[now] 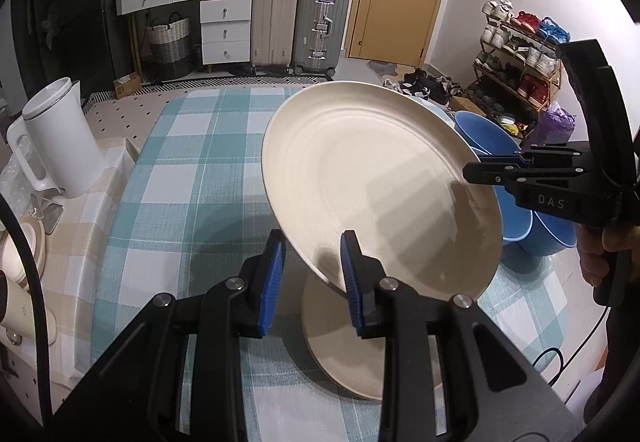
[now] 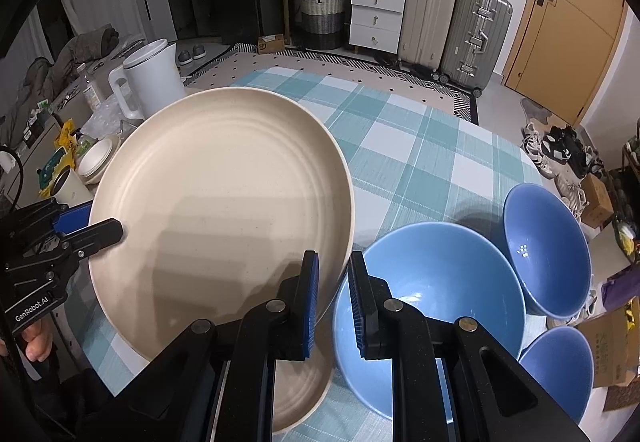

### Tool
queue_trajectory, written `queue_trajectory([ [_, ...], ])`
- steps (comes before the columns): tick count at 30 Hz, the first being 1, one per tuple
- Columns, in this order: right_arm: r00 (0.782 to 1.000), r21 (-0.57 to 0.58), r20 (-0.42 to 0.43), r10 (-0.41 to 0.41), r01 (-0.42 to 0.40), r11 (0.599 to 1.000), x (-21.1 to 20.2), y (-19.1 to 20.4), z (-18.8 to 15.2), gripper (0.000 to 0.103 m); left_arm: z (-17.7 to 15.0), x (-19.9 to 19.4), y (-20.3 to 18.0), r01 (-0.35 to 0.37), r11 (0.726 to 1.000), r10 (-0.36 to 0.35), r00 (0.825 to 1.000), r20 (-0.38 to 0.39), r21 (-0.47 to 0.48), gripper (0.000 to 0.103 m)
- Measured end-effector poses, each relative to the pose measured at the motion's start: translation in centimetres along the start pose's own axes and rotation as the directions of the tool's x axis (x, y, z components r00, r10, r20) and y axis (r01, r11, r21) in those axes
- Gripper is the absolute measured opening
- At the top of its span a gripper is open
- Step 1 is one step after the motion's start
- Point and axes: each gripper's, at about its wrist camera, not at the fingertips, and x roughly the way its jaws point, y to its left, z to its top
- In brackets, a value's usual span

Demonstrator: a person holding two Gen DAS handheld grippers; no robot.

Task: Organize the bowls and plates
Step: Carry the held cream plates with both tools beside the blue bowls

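Observation:
A large cream plate (image 1: 372, 177) (image 2: 224, 201) hangs tilted above the checked table. My left gripper (image 1: 312, 278) straddles its near rim with the jaws apart; the pads do not visibly press it. My right gripper (image 2: 334, 306) straddles the plate's right rim the same way, jaws apart; it also shows in the left wrist view (image 1: 480, 171) at the plate's far right edge. A second cream plate (image 1: 336, 346) (image 2: 296, 394) lies flat on the table below. Three blue bowls (image 2: 436, 306) (image 2: 548, 242) (image 2: 560, 362) stand to the right.
A white kettle (image 1: 60, 137) stands on the side table at left, with small cream bowls (image 2: 96, 157) and cups near it. The checked tablecloth (image 1: 192, 169) stretches ahead. Suitcases, drawers and a shoe rack stand across the room.

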Motion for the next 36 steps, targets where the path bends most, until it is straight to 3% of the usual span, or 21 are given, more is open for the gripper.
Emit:
queue_trajectory([
  [18, 1.0, 0.011, 0.024, 0.018, -0.018, 1.0, -0.5, 1.2, -4.0, 0.016, -2.6, -0.8, 0.2, 0.004, 1.0, -0.004, 1.0, -0.005, 0.019, 0.024],
  [36, 0.998, 0.047, 0.06, -0.005, 0.002, 0.999, -0.7, 1.7, -7.0, 0.016, -4.7, 1.3, -0.2, 0.001, 0.998, 0.002, 0.999, -0.046, 0.064, 0.024],
])
